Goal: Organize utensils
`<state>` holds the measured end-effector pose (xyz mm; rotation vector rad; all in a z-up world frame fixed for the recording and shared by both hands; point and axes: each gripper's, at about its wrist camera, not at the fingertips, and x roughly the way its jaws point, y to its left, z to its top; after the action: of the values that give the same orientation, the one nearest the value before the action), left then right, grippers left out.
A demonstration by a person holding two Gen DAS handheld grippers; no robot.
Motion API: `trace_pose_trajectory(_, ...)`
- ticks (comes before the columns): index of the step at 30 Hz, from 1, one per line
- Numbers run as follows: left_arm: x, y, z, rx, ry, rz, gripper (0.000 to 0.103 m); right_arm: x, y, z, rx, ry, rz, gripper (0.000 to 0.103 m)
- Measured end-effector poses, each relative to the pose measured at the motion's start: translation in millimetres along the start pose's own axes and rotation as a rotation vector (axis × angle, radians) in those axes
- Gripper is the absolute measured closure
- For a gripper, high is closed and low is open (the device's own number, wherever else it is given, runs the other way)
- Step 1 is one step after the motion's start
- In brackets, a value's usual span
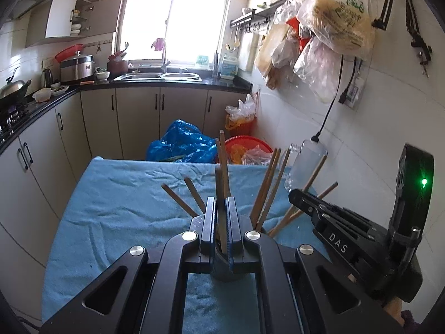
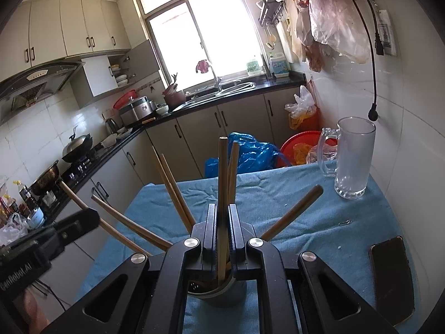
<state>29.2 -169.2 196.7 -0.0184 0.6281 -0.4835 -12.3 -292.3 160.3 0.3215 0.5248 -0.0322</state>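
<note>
Fingers: both grippers, left gripper (image 1: 221,222) and right gripper (image 2: 222,231), clamped on chopsticks (image 2: 222,194).
Handling: light, stiff, slippery; grip mid-shaft, above holder (image 2: 222,295).

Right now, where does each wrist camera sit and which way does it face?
Left wrist: sits behind the left gripper, looking down across the blue cloth toward the sink; its jaws pinch a chopstick over the holder; the right gripper shows at right.
Right wrist: sits behind the right gripper, same heading; it pinches a chopstick; the left gripper shows at left.
Shared: cloth, chopsticks, glass mug, window.
</note>
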Motion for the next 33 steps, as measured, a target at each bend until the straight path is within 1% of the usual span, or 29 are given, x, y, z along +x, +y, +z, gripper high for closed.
trace_pose_trajectory(2,3.8,-2.0,-4.9,0.009,0.008,0.006,0.097,1.4,-0.6,-0.5,-0.002,0.007,0.002,0.095)
trace_pose_trajectory(6,4.6,-6.5,-8.7,0.039,-0.008,0.032,0.097,4.7,-0.4,-2.4,-0.01,0.023,0.005,0.095)
trace_pose_trajectory(24,5.3,-9.6,-11.5,0.055,0.002,0.035,0.097,10.2,-0.9,-2.9,-0.009,0.039,0.003,0.095)
trace_pose_trajectory(33,1.9,-12.6,-17.9,0.085,-0.008,0.06,0.096,10.4,3.6,-3.2,-0.016,0.04,0.001,0.095)
